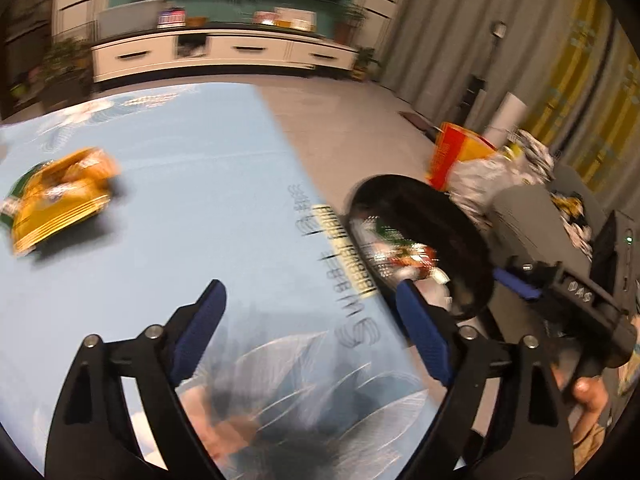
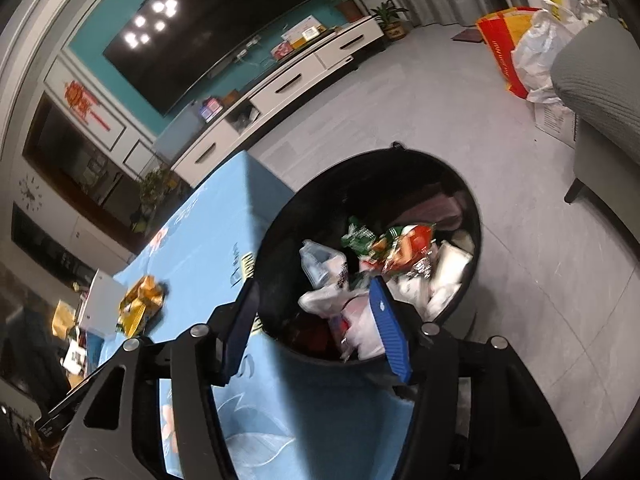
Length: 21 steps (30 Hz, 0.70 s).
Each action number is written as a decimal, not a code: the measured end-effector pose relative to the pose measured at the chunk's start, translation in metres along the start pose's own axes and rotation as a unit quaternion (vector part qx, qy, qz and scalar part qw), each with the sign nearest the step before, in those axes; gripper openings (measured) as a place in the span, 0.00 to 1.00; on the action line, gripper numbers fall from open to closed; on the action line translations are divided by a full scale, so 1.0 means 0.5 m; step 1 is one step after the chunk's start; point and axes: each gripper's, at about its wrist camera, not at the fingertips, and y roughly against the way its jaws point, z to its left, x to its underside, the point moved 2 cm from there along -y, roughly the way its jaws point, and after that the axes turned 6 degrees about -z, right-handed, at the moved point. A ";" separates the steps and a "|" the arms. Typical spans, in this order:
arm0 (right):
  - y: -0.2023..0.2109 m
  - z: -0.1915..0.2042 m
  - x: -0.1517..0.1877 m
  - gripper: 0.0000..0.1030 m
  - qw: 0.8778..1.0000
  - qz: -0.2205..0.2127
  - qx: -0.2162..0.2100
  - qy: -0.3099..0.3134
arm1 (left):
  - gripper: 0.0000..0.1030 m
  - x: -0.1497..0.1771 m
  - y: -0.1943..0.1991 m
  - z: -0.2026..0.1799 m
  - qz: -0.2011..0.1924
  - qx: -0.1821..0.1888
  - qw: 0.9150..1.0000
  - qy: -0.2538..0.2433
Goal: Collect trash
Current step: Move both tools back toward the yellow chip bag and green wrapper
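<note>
A crumpled yellow snack bag (image 1: 60, 200) (image 2: 142, 304) lies on the light blue tablecloth (image 1: 200, 152), far left of my left gripper (image 1: 312, 320). That gripper hangs open over the cloth with nothing between its fingers. A round black trash bin (image 1: 460, 216) (image 2: 360, 160) stands against the table's right edge, holding several wrappers, among them a red and green one (image 2: 404, 252) and white plastic. My right gripper (image 2: 316, 320) is open above the bin's near rim and holds nothing. In the left wrist view its body (image 1: 576, 300) shows at the right, beside the bin.
A white box (image 2: 100, 304) and small items sit at the table's far left end. On the floor right of the bin are a grey sofa (image 2: 592, 80) and a red and yellow bag (image 2: 508, 40) with white sacks. A white TV cabinet (image 2: 280, 84) lines the far wall.
</note>
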 end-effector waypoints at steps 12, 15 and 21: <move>0.001 0.198 0.074 0.58 0.995 0.037 -0.023 0.091 | 0.90 0.104 0.201 0.214 -0.039 -0.112 0.990 0.073; -0.014 0.249 0.096 0.58 0.992 0.055 -0.029 0.113 | 0.91 0.130 0.243 0.249 -0.055 -0.119 0.986 0.100; -0.040 0.359 0.159 0.58 0.982 0.084 -0.038 0.167 | 0.94 0.165 0.311 0.300 -0.093 -0.128 0.980 0.124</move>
